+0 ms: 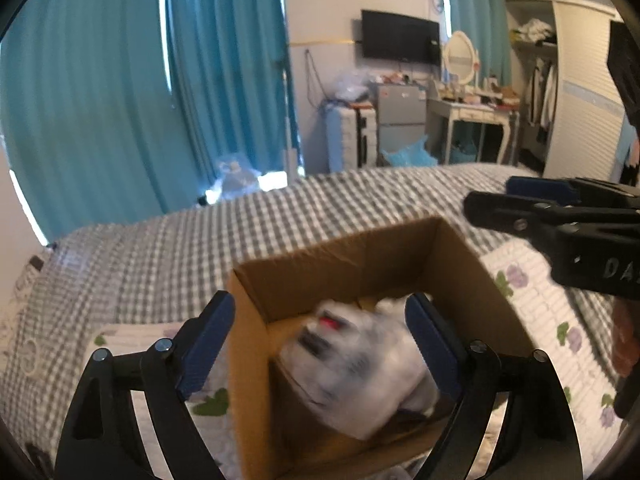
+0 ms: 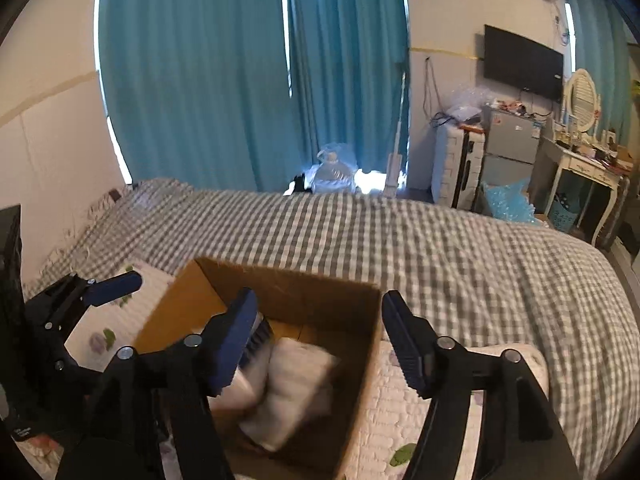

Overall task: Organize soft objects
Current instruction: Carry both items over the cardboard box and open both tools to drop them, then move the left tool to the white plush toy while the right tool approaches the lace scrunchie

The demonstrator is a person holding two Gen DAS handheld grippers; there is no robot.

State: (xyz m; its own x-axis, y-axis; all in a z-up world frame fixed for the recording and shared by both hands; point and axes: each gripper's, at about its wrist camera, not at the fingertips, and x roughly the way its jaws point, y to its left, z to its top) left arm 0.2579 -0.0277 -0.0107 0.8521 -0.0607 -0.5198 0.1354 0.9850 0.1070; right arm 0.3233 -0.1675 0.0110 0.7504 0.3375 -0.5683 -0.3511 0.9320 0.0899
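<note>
An open cardboard box (image 1: 360, 252) sits on the bed; it also shows in the right wrist view (image 2: 304, 286). A white soft bundle (image 1: 356, 364) with dark and red marks lies blurred inside it, also seen in the right wrist view (image 2: 296, 388). My left gripper (image 1: 320, 344) is open just above the box, jaws wide either side of the bundle, not touching it. My right gripper (image 2: 320, 340) is open and empty above the box's right side. The right gripper shows in the left wrist view (image 1: 560, 232); the left gripper shows in the right wrist view (image 2: 80, 296).
The bed has a grey checked cover (image 2: 440, 240) and a white floral quilt (image 1: 552, 312) under the box. Teal curtains (image 2: 240, 72), a suitcase (image 2: 456, 168), a small fridge (image 2: 510, 152), a dressing table (image 2: 592, 176) and a wardrobe (image 1: 580, 88) stand beyond the bed.
</note>
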